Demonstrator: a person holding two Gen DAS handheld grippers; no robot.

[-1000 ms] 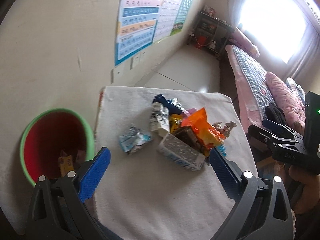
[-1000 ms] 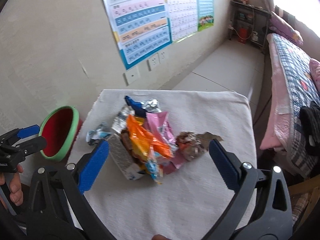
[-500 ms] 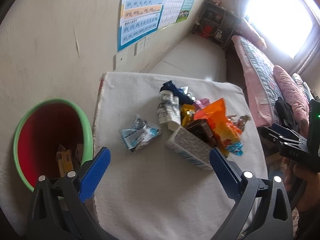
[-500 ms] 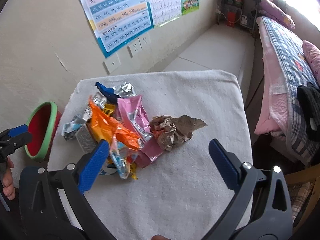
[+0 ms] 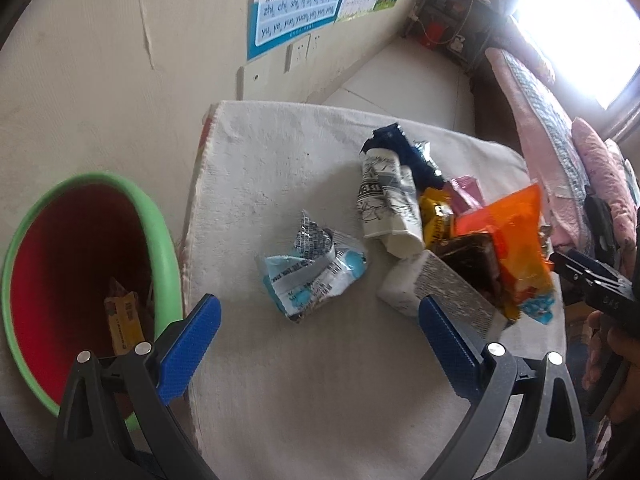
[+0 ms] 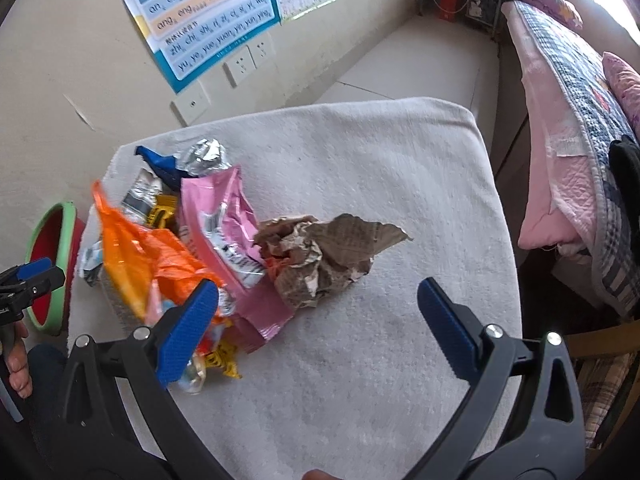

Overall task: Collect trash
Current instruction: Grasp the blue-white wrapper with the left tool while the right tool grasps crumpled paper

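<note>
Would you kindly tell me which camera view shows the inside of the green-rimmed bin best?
The left wrist view: the bin opens toward the camera, showing a yellow wrapper inside. The right wrist view catches only part of its rim and red wall at the left edge.

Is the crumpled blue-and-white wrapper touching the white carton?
Apart. The left wrist view shows a strip of bare white towel between the crumpled blue-and-white wrapper and the white carton.

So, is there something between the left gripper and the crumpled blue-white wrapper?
Nothing visible. The left gripper is open, and the blue-white wrapper lies alone on the white towel, apart from the trash pile, just ahead of the fingers.
</note>
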